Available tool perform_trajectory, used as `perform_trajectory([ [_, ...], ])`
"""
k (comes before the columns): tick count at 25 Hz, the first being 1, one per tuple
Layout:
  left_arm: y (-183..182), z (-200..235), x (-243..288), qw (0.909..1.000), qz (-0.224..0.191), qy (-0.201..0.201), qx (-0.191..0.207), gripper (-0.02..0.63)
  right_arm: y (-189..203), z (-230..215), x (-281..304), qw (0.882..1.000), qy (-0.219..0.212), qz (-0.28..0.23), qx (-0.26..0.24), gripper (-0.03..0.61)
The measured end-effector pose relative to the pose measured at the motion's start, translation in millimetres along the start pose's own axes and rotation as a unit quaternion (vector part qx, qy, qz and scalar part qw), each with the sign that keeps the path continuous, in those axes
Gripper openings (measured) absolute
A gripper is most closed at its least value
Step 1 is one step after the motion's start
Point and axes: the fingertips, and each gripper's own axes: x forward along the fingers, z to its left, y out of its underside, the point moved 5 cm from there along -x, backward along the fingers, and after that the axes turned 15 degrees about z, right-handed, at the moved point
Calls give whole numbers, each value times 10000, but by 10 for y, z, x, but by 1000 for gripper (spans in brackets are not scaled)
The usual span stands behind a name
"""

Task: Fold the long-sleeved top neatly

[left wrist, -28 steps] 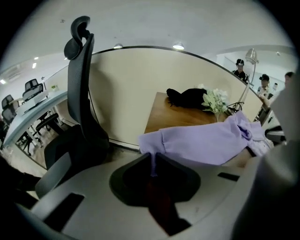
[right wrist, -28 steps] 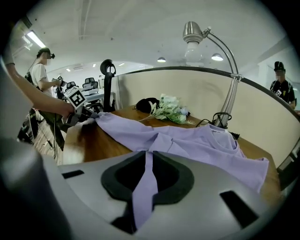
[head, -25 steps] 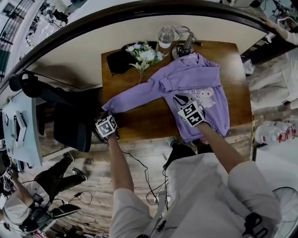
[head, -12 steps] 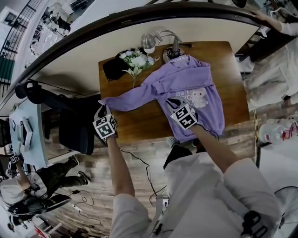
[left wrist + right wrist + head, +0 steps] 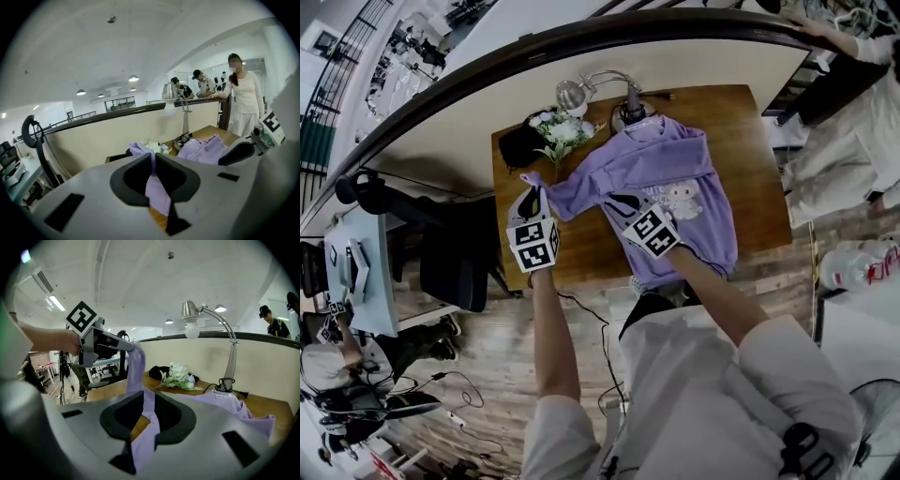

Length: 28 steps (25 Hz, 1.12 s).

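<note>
Two grippers are up over a wooden table (image 5: 759, 178) with a long-sleeved top (image 5: 661, 164) on it. Far left, off the table, a black office chair (image 5: 450, 267) stands close to the table's left edge. The floor on that side is tight, with cables (image 5: 581, 319) trailing below the near edge.

The left gripper (image 5: 529, 192) is above the table's left part. Its jaws are clamped together on the end of the purple sleeve (image 5: 567, 192), which is raised off the wood and runs right toward the body of the top. Bare wood shows under and in front of that sleeve, the biggest free patch on the left half.

At the far-left corner lies a black soft thing (image 5: 517, 145), bag or cloth, cannot tell. White flowers (image 5: 558, 129) lie just beside it. A desk lamp (image 5: 628, 112) stands at the far edge, and the collar of the top lies at its base.

The right gripper (image 5: 614, 200) is over the near-left part of the top. Its jaws have just been opening a little, but purple fabric is between them and looks pinched.

The body of the top lies flat, right of centre, and its hem reaches the near edge. A strip of bare wood runs along the table's right edge. A curved half wall (image 5: 487, 94) closes off the far side.
</note>
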Motion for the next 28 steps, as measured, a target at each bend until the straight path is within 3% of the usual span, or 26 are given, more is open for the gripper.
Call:
perform_trajectory([
  [4, -330, -489, -1, 9991, -93, 335, 232, 51, -240, 21, -116, 9991, -76, -241, -348, 136],
  [8, -547, -910, -4, 9972, -56, 577, 470, 51, -470, -24, -165, 9962, 307, -483, -656, 220],
  [11, -640, -1189, -1, 9949, 5, 766, 658, 51, -575, -86, -203, 9940, 571, -512, -781, 232],
  [13, -688, -1298, 14, 9941, 24, 850, 681, 51, -583, -162, -219, 9938, 603, -534, -771, 216],
  [15, -722, -1341, 20, 9940, 27, 877, 647, 51, -571, -284, -274, 9942, 697, -605, -550, 67],
  [23, -657, -1542, -40, 9934, -171, 906, 680, 83, -329, -743, -536, 9927, 911, -759, 206, 37],
  [28, -481, -1548, 15, 9949, 37, 799, 608, 80, -111, -1166, -772, 9858, 1196, -933, 714, 37],
])
